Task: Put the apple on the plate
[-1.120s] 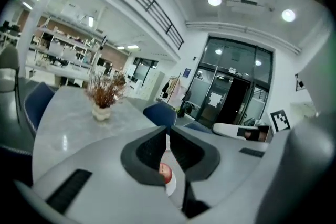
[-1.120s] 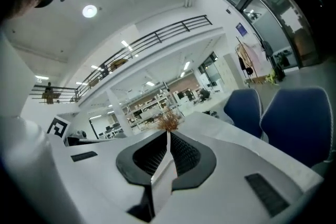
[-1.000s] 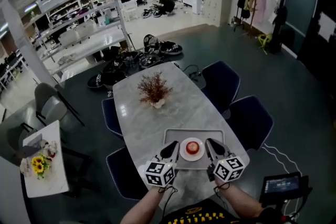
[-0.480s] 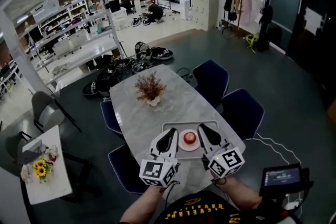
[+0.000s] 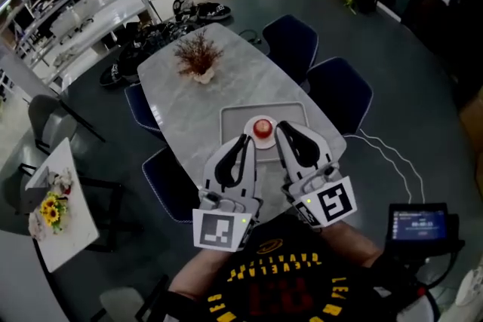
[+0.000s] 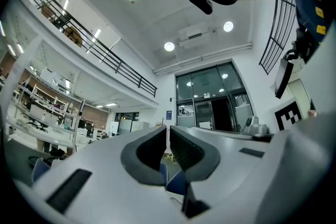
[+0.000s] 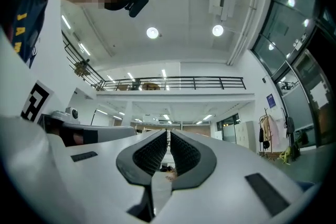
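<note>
A red apple (image 5: 262, 127) sits on a small white plate (image 5: 250, 135), which rests in a grey tray (image 5: 231, 119) at the near end of the marble table (image 5: 189, 98). Both grippers are held up close to the head camera, above the table's near edge. In the head view my left gripper (image 5: 243, 140) and right gripper (image 5: 280, 127) flank the plate, both shut and holding nothing. The left gripper view shows my left gripper (image 6: 168, 131) pointing up at the hall's ceiling and glass doors. In the right gripper view my right gripper (image 7: 168, 136) points at a balcony, jaws together.
A dried plant in a small pot (image 5: 195, 56) stands at the table's far end. Dark blue chairs (image 5: 341, 90) line both sides. A small white side table with sunflowers (image 5: 50, 209) is at the left, and a lit screen (image 5: 419, 223) at the right.
Both grippers have risen from beside the tray up towards the head camera and tilted upward. The apple stays on the plate. The head view has shifted back and looks down more steeply.
</note>
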A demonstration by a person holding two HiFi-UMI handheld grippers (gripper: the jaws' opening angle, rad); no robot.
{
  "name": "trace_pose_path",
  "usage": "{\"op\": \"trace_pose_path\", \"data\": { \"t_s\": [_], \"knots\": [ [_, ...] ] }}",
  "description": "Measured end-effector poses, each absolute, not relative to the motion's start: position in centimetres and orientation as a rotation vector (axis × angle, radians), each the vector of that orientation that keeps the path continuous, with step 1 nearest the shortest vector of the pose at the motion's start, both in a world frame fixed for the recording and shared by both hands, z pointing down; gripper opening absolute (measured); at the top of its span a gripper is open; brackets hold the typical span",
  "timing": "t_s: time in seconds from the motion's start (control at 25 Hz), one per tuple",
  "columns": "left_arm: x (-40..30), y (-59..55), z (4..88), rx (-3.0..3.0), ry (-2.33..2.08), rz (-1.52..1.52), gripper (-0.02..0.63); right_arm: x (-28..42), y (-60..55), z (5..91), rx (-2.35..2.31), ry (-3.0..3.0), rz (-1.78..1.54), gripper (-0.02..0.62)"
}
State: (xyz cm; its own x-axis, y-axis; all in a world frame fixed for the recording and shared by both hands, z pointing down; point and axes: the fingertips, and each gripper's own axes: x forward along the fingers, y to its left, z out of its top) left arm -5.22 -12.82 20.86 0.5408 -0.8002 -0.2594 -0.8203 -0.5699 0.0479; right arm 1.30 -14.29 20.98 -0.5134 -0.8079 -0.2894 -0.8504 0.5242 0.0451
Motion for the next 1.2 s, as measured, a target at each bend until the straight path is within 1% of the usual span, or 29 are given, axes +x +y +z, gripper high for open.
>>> {"op": "trace_pose_path", "data": {
  "t_s": [0.72,1.2],
  "knots": [
    [-5.1,-9.4,20.2,-2.676,1.347,0.391,0.021,0.8,-10.4,19.9,-1.423,2.494,0.362,0.028],
    [-3.7,-9.8,19.8,-2.650,1.321,0.407,0.021,1.8,-10.8,19.7,-1.401,2.489,0.403,0.028]
  ]
}}
